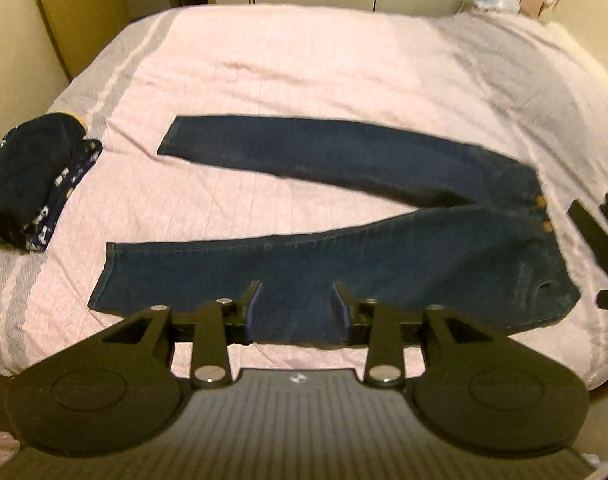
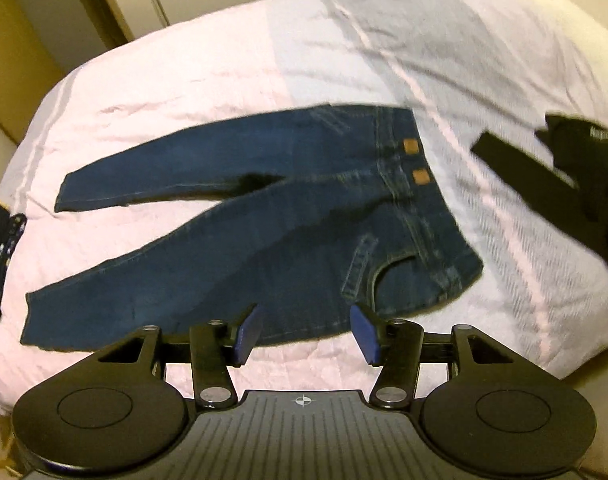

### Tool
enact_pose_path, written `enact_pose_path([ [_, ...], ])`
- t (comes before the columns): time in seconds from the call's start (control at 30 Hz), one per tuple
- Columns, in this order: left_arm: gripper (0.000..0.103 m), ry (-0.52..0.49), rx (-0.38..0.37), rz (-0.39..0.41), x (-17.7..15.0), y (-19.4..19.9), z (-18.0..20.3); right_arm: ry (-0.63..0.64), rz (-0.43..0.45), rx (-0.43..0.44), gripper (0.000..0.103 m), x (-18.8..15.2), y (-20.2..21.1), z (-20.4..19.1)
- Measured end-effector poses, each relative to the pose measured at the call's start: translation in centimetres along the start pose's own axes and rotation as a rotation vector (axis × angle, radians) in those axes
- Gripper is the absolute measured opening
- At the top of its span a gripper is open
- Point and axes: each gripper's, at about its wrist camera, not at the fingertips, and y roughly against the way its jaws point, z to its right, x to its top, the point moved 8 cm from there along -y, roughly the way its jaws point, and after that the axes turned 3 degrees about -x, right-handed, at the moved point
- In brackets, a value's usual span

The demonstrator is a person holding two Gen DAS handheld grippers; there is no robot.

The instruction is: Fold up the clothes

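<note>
Hovering over the near edge of the bed, both tools have their jaws spread with nothing between them. A pair of dark blue denim jeans [image 1: 344,216] lies flat on the pale pink quilted bedspread [image 1: 304,64], legs splayed in a V toward the left, waistband to the right. The left gripper [image 1: 297,300] hangs above the lower leg, its blue-padded fingers [image 1: 252,312] framing denim, contact unclear. The right gripper [image 2: 306,330] sits by the hip and front pocket, just ahead of its tips.

Only the left wrist view shows the full stack of folded dark navy clothes [image 1: 27,176] far left of the tool, plus a door and wardrobe panels beyond the bed. Only the right wrist view picks out the two tan patches [image 2: 415,162] at the waistband clearly. A black object [image 2: 576,172], blurred, lies off to the right.
</note>
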Motion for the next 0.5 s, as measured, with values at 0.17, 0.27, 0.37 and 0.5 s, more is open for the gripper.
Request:
enact_pose_path([
  [0.17,0.033,0.009,0.039,0.014,-0.7,1.4,0.7,0.047,0.018,0.014,0.055,-0.7,1.4,-0.6],
  [0.27,0.033,0.014,0.057,0.008,-1.6,1.9,1.5,0.062,0.003,0.017,0.055,-1.7,2.0,0.0],
  [0.37,0.033,0.014,0.062,0.008,-2.8,2.8,3.1,0.065,-0.015,0.017,0.055,-2.8,2.6,1.4],
  [0.5,0.035,0.016,0.067,0.013,-4.3,4.0,5.4,0.091,-0.008,0.010,0.055,-3.9,4.0,3.6],
])
